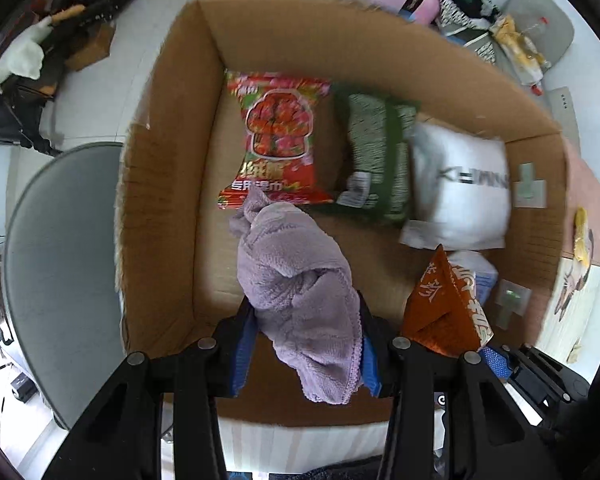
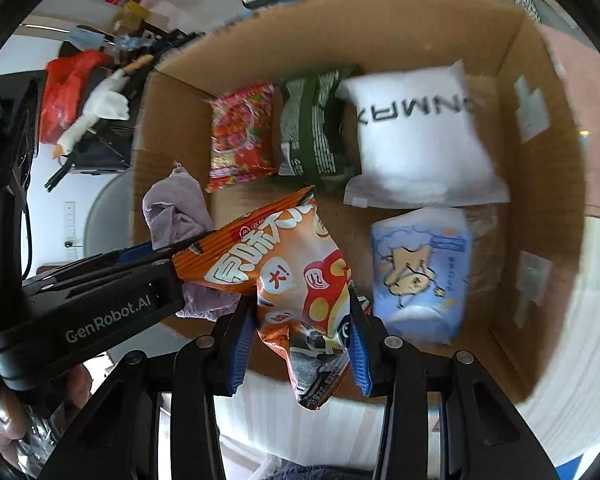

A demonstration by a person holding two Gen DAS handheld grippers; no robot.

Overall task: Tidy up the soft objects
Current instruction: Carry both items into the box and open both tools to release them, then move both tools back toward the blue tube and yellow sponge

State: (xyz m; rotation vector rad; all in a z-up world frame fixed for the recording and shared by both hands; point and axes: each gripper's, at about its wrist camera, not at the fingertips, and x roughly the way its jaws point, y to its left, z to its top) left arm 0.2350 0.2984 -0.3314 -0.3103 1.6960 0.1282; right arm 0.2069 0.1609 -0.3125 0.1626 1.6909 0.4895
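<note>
My left gripper (image 1: 306, 316) is shut on a lilac towel (image 1: 296, 280) and holds it above the near left part of an open cardboard box (image 1: 160, 160). My right gripper (image 2: 302, 316) is shut on an orange snack bag (image 2: 288, 272) over the box's near edge. In the box lie a red wet-wipes pack (image 1: 278, 140), a green pack (image 1: 380, 160), a white pillow pack (image 1: 460, 192) and a light blue tissue pack (image 2: 420, 272). The left gripper (image 2: 172, 248) and the towel (image 2: 176, 208) show at the left of the right wrist view.
The box (image 2: 540, 160) stands on a striped surface (image 1: 300, 440). A grey round seat (image 1: 60, 260) is left of it. Bags, a goose plush (image 2: 96, 116) and clutter lie on the floor beyond.
</note>
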